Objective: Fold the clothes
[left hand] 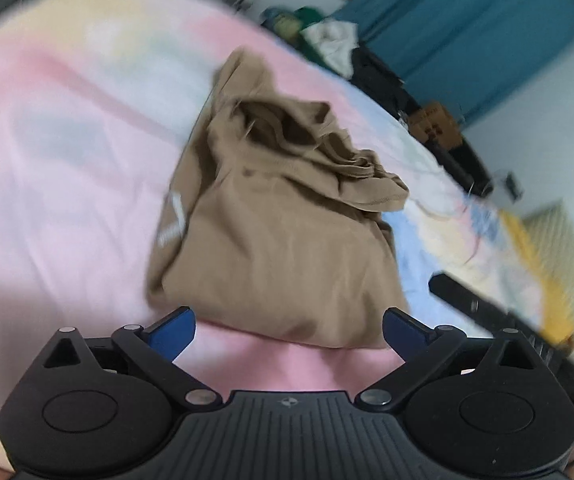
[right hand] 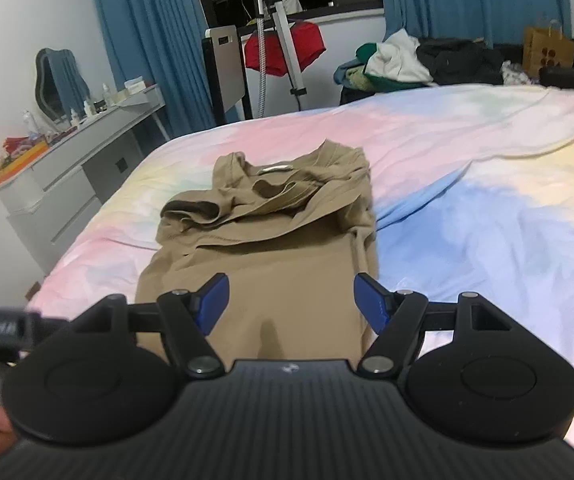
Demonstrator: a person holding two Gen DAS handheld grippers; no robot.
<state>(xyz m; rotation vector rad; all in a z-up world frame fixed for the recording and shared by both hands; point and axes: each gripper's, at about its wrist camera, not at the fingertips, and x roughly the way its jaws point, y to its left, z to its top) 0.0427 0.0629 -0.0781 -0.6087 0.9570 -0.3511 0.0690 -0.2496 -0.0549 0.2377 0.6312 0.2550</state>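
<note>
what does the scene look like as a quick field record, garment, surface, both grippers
garment: tan shirt, partly folded, collar end bunched at the far side
surface: pastel tie-dye bedsheet
left gripper: open, empty, near edge of the shirt between its blue fingers
right gripper: open, empty, over the shirt's near end
background: clothes pile beyond the bed
</note>
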